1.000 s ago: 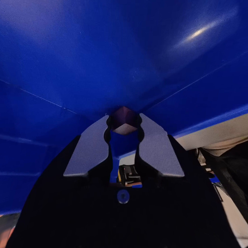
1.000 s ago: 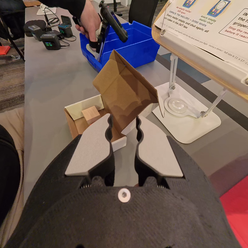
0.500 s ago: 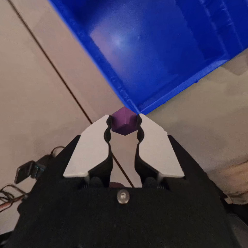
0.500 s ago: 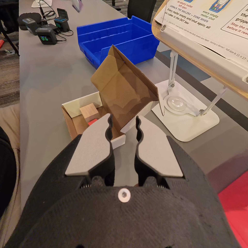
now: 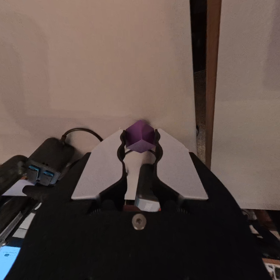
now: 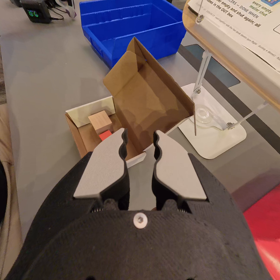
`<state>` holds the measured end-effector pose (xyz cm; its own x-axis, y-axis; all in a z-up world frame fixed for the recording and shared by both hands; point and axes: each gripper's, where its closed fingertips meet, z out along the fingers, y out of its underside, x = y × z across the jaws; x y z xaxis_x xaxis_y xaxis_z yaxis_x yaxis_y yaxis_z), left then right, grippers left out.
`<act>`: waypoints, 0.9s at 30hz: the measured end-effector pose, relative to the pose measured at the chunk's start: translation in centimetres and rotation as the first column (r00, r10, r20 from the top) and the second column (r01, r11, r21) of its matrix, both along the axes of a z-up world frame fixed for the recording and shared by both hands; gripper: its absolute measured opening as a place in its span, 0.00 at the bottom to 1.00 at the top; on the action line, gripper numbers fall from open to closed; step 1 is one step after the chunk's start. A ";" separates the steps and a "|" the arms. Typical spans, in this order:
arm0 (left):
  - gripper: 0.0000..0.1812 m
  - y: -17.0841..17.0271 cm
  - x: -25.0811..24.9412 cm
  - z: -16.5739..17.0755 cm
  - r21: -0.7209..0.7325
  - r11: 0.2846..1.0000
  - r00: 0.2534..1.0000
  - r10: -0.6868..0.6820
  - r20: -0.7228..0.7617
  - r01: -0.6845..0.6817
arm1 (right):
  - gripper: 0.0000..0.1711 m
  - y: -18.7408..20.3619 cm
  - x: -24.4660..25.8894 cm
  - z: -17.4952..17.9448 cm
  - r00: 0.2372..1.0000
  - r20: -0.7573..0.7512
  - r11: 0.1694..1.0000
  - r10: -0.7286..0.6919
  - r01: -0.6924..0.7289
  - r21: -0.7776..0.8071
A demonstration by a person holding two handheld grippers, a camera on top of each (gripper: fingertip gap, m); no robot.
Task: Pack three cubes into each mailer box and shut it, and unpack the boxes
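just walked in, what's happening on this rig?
Someone is packing cubes into a mailer with two handheld grippers. The left gripper has its jaws shut on a purple cube, carried above the table. The right gripper hangs open and empty over the open mailer box, which already holds a wooden cube and a red cube.

Open brown cardboard mailer box [image 6: 106,140] sits mid grey worktop [image 6: 45,72], lid standing at its far-right side. Inside: square wooden cube [image 6: 100,121] near the back wall, small red cube [image 6: 105,134] touching its front. Blue plastic bin [image 6: 130,28] behind box. White metal stand base [image 6: 212,136] right of box.
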<state>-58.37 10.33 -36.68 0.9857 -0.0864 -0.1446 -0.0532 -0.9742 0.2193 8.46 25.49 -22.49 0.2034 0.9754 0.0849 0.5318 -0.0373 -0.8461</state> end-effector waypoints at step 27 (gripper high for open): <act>0.36 10.0 48.3 13.1 0.791 0.426 0.703 -0.711 -0.007 0.439 | 0.20 -2.3 1.5 -3.5 0.979 0.196 0.998 0.050 -0.040 -0.054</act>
